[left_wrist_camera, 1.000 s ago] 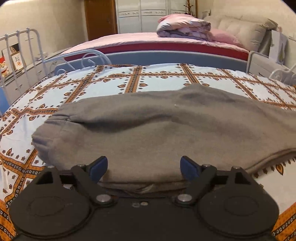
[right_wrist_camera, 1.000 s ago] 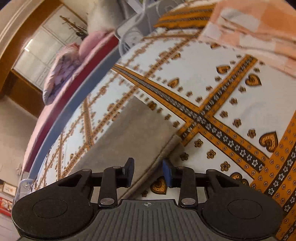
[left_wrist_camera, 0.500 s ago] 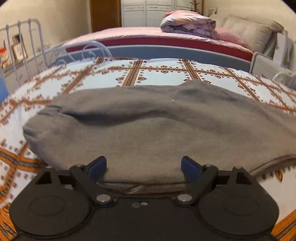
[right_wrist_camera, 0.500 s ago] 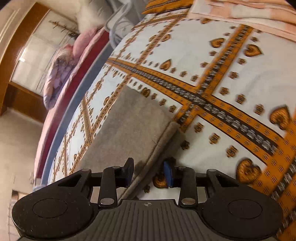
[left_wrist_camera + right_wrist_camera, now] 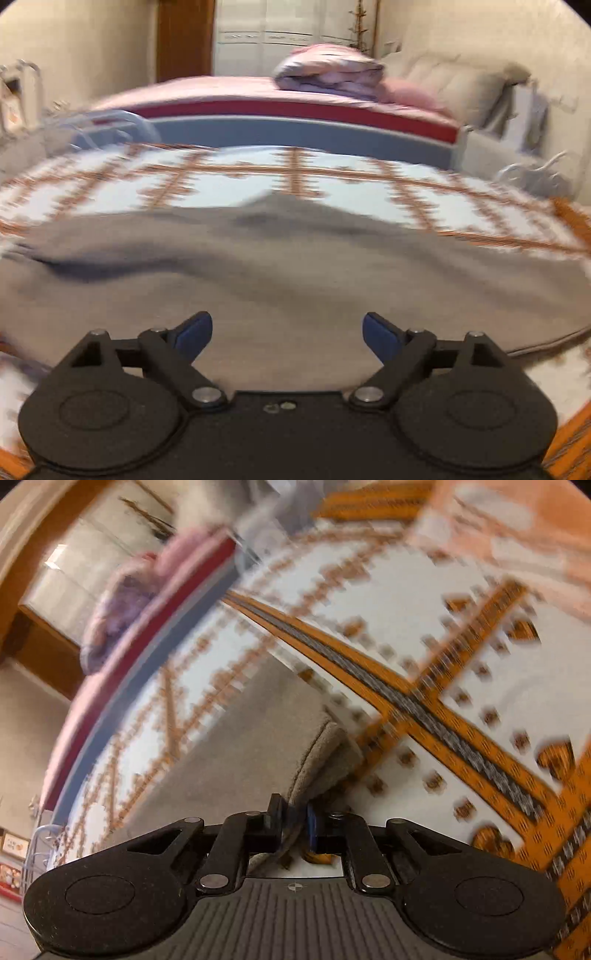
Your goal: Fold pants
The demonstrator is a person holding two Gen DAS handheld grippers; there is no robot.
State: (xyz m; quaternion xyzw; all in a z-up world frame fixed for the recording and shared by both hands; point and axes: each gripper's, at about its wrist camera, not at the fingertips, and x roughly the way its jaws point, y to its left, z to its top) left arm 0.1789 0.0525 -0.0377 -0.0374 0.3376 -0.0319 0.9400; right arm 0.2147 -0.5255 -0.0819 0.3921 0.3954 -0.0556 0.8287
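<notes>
Pants [image 5: 295,273], one grey pair, lie spread across the bed [image 5: 229,181], on its white cover patterned with orange bands and heart shapes. From the left wrist view the cloth fills the width of the picture, with a soft ridge near its far edge and a darker fold toward the left. The left gripper [image 5: 287,332] hangs low over the near edge of the cloth, its two blue-tipped fingers [image 5: 194,334] set wide apart with nothing between them; grey fabric shows in the gap beneath.

From the right wrist view one end of the pants [image 5: 229,746] runs up from the lower middle of the picture, its hemmed edge thick and rolled. The right gripper [image 5: 294,829] has its two fingers drawn close together, pinching that hemmed edge of the cloth between them, with the fabric bunched right at the tips. Just beside the pinch the bed cover [image 5: 461,716] shows a broad orange and grey band crossing another.

Behind the patterned bed stands a second bed [image 5: 295,107] with a pink sheet, a red stripe and a grey-blue side. On it rests one folded quilt [image 5: 328,72] in pink and lilac, and one pink pillow [image 5: 410,96] lies just beside the quilt. Both views are blurred, so finer detail cannot be made out.
</notes>
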